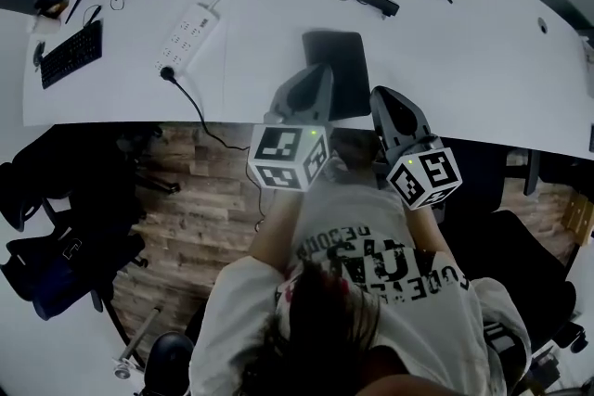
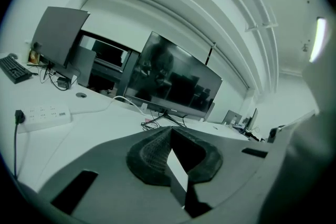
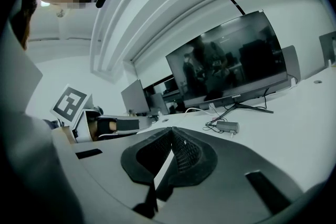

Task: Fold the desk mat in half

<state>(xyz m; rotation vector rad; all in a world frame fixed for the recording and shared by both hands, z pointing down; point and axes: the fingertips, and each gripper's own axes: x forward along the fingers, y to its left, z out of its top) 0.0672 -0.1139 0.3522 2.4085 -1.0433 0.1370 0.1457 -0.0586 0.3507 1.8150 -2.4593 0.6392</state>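
Black rectangular desk mat (image 1: 345, 60) lies flat on the white worktop (image 1: 464, 70), near its front edge, straight ahead of the seated person. Left gripper (image 2: 170, 131) is clenched, pads tip to tip, with nothing visible between them. Right gripper (image 3: 171, 131) is the same, clenched with nothing seen in it. In the head view both sit over the mat's near end: the left one overlaps its left side, the right one is just beside its near right corner. Contact with the mat can't be confirmed. The mat reads as one plain layer, though a doubled layer can't be ruled out. My judgement is that the fold is not begun and the step in hand is getting a grasp. To do it well, part both jaws, come down on the two near corners, work a jaw under the thin edge and pinch both corners evenly. Then lift together, carry the edge over to the far edge with the hands level, lay it down and press the crease. An uneven pull would likely skew the mat on the smooth top. Writing: the white print on the person's light T-shirt (image 1: 371, 246) is upside down and partly hidden, not readable. The small mark on the wide black monitor (image 3: 231, 65) bezel is too small to read. The marker cubes (image 1: 288, 156) carry only black-and-white squares. The white power strip (image 1: 188, 34) has no legible label.
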